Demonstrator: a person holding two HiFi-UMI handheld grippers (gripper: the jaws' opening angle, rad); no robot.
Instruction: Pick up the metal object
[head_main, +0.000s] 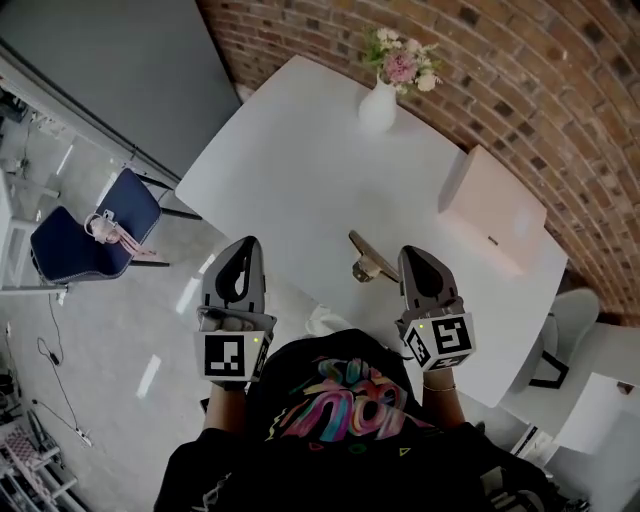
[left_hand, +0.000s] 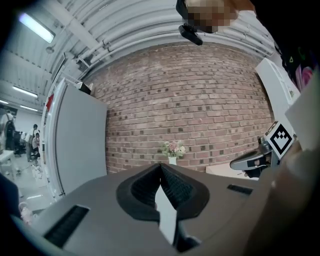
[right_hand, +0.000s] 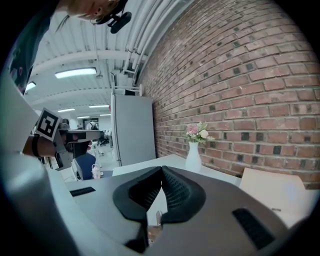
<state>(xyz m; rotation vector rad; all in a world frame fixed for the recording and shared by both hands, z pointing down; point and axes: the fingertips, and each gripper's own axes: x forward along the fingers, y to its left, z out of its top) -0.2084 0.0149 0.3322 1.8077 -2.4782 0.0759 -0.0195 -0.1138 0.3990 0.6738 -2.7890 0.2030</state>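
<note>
- A smooth white table (head_main: 300, 170) with rounded corners is set against a rough red-brown brick wall (head_main: 520, 70).
- The metal object (head_main: 366, 258) is seen lying flat on the table close to its near edge. It is a slim, dull brass-coloured bar with a thicker, rounded end toward the person.
- It lies just left of the right gripper (head_main: 411, 253) and is not held. That gripper's ribbed black fingers (right_hand: 175, 192) are pressed together with nothing clamped between them.
- The left gripper (head_main: 246, 245) is held off the table's near-left edge, above the grey floor (head_main: 130, 340). Its fingers (left_hand: 177, 187) are likewise closed tip to tip and empty.
- A bulbous white vase (head_main: 378, 108) of pink flowers (head_main: 400, 62) is placed at the far end of the table.
- A pale, flat-sided box (head_main: 495, 210) is set at the right, well apart from the object.
- A dark blue chair (head_main: 90, 235) is seen on the floor at far left.
</note>
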